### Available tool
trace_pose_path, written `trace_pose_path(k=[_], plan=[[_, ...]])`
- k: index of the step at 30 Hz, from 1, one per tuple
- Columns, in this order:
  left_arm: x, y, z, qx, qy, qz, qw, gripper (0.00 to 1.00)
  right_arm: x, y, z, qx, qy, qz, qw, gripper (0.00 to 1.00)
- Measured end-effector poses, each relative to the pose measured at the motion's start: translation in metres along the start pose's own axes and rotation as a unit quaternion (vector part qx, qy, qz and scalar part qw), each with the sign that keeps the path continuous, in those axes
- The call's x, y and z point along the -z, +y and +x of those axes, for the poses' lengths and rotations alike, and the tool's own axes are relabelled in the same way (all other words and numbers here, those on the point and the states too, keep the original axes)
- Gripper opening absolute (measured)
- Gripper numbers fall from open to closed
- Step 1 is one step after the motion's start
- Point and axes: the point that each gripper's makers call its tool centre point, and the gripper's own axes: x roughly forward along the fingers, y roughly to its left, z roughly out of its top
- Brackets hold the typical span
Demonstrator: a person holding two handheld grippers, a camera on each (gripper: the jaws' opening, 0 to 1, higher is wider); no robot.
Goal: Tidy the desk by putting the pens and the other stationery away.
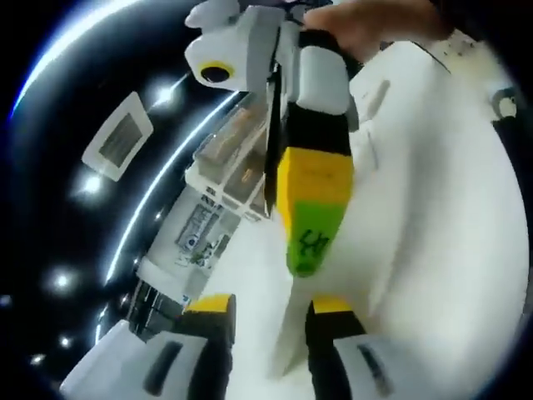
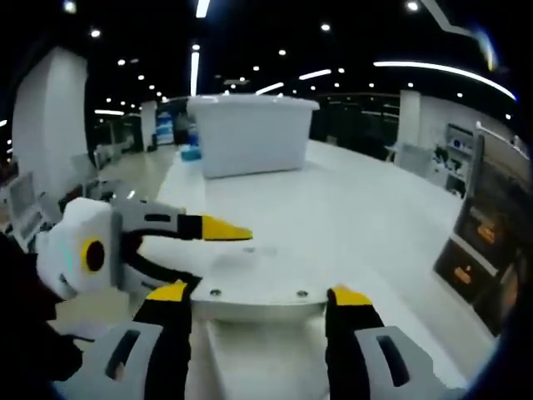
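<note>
Right gripper view: right claw [image 2: 258,304] released, empty; left claw [image 2: 225,229] unclear; white bin [image 2: 250,133] upright.

A white bench [image 2: 358,217] is carrying a white lidded storage bin [image 2: 252,133], which is sitting upright at about 11 o'clock on the far part of its surface.
</note>
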Motion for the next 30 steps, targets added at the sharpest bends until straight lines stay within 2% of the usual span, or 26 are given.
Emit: trace_pose_path(k=[3, 8, 11, 21, 28, 30], plan=[[-0.001, -0.003, 0.001, 0.002, 0.001, 0.021, 0.9998, 0.26, -0.001, 0.001, -0.001, 0.000, -0.001, 0.002, 1.0000, 0.61], [-0.001, -0.004, 0.004, 0.002, 0.002, 0.033, 0.9994, 0.22, -0.001, 0.003, -0.002, -0.001, -0.003, 0.005, 1.0000, 0.61], [-0.002, -0.007, 0.004, 0.004, 0.002, 0.044, 0.9990, 0.15, -0.001, 0.003, -0.004, 0.000, -0.004, 0.008, 1.0000, 0.61], [-0.005, -0.005, 0.003, 0.000, 0.003, 0.051, 0.9987, 0.13, -0.001, 0.004, -0.007, -0.003, -0.008, 0.025, 0.9996, 0.61], [-0.007, -0.002, 0.001, -0.006, 0.017, 0.074, 0.9971, 0.11, -0.010, 0.004, -0.017, 0.004, -0.035, 0.009, 0.9993, 0.57], [-0.007, 0.000, 0.000, -0.011, 0.022, 0.068, 0.9974, 0.11, -0.016, 0.000, -0.022, 0.005, -0.046, 0.011, 0.9989, 0.59]])
